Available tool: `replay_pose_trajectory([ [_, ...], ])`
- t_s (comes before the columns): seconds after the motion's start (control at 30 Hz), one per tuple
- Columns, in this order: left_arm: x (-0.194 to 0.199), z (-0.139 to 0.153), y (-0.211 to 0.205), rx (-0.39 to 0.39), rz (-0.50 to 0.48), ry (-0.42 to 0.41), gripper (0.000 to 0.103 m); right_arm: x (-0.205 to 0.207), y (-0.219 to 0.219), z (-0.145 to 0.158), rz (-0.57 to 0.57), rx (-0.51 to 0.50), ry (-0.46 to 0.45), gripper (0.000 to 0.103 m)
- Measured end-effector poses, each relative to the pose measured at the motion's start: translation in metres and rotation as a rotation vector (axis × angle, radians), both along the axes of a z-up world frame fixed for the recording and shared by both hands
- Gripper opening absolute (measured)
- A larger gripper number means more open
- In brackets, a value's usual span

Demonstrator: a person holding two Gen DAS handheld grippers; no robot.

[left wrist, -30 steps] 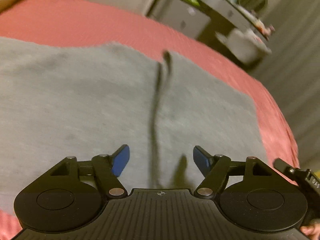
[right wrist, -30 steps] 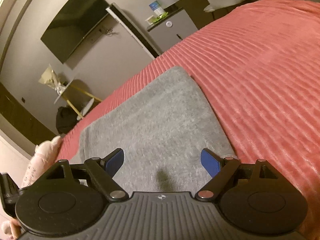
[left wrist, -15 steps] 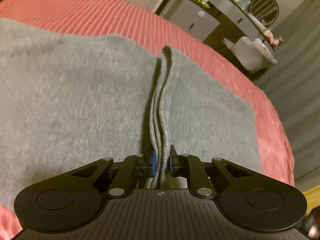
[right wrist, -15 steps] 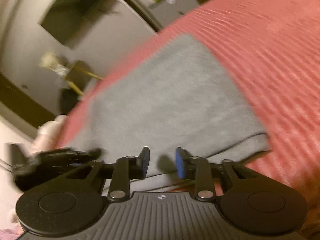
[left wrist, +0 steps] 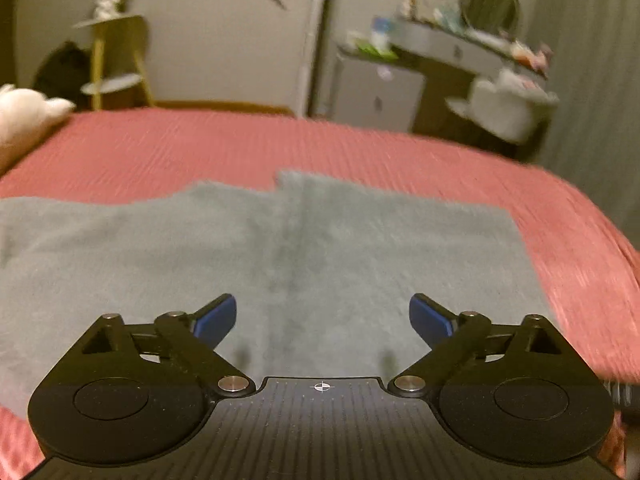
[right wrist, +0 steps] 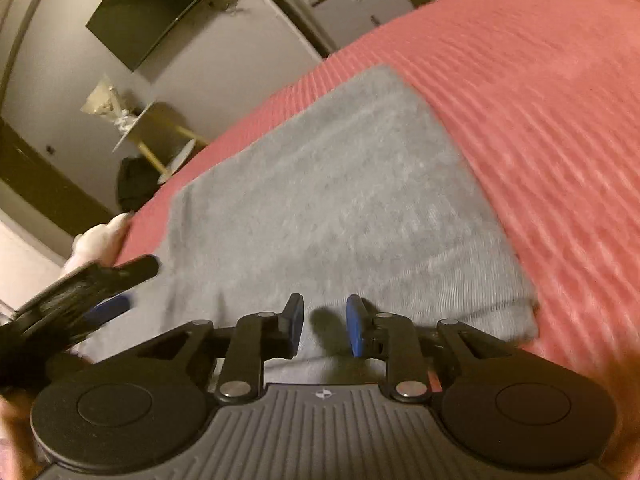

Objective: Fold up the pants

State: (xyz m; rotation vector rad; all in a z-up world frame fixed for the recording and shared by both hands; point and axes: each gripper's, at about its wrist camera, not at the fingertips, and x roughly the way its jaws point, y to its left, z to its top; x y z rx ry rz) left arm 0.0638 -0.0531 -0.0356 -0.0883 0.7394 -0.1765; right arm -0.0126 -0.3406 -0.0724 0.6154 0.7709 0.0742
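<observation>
The grey pants (left wrist: 304,248) lie flat and folded on the red bed (left wrist: 240,148), filling the middle of both views. In the left wrist view the left tongs (left wrist: 323,320) stand spread wide and are opening further, above the cloth with nothing between the blue pads (left wrist: 218,318); a faint crease runs up the pants from between them to a stepped far edge. This view alone shows the far wall head-on, a yellow stool (left wrist: 114,60) at upper left, a white plush toy (left wrist: 28,114) at the left edge and a cluttered desk (left wrist: 460,46) at upper right. In the right wrist view the right tongs (right wrist: 323,330) have a narrow gap and are opening, just over the near edge of the pants (right wrist: 332,200); only shadow shows between the pads, so no cloth is pinched. Only here do the left tongs (right wrist: 80,296) appear from outside, blurred at the lower left, along with a dark TV (right wrist: 160,8) at upper left and the pants' right corner at the lower right.
</observation>
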Motion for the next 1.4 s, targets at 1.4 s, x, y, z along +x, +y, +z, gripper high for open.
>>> replay_pose_trajectory([
  [1.4,-0.087,-0.089,0.334,-0.795,0.766,-0.06,0.095,0.013,-0.002,-0.012,-0.033,0.025,-0.091,0.057],
])
